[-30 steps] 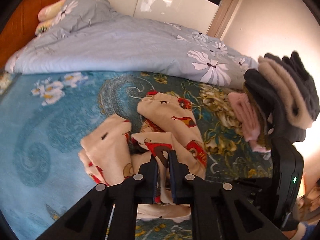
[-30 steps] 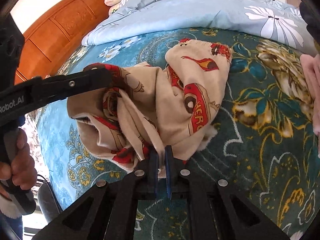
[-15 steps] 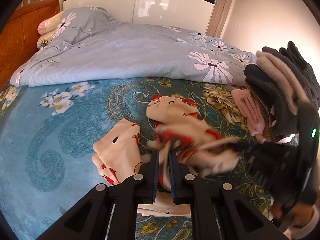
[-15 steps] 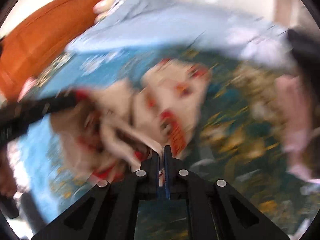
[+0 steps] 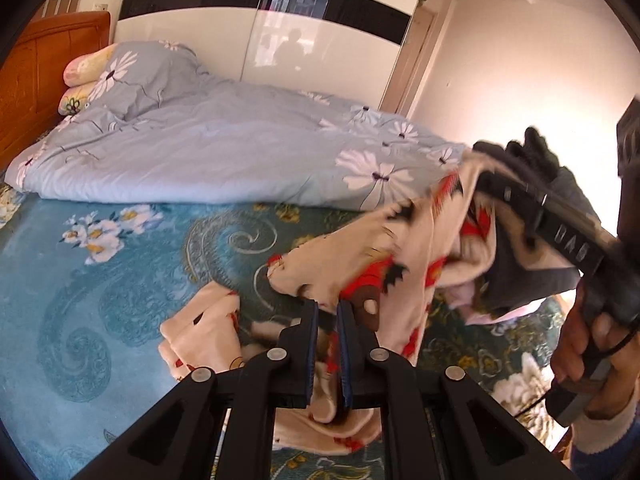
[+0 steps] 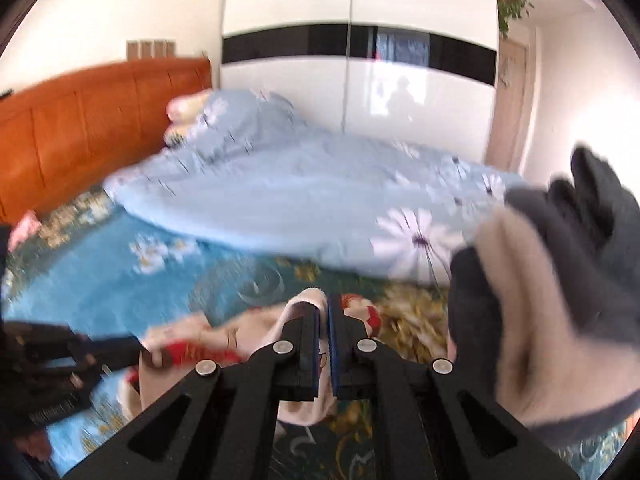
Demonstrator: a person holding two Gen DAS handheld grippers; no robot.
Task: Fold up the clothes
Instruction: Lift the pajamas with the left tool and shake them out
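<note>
A cream garment with red cartoon prints hangs between my two grippers above the teal patterned bedspread. My left gripper is shut on its lower edge. My right gripper is shut on another edge of the same garment; it appears raised at the right of the left wrist view. Part of the garment still rests on the bed. The right wrist view is motion-blurred.
A light blue floral duvet lies across the far half of the bed. A stack of folded dark grey, beige and pink clothes sits at the right. An orange wooden headboard and white wardrobe stand behind.
Both grippers have lifted the garment off the bed. The right gripper swung up and to the right, stretching the cloth; both cameras now look more level across the room.
</note>
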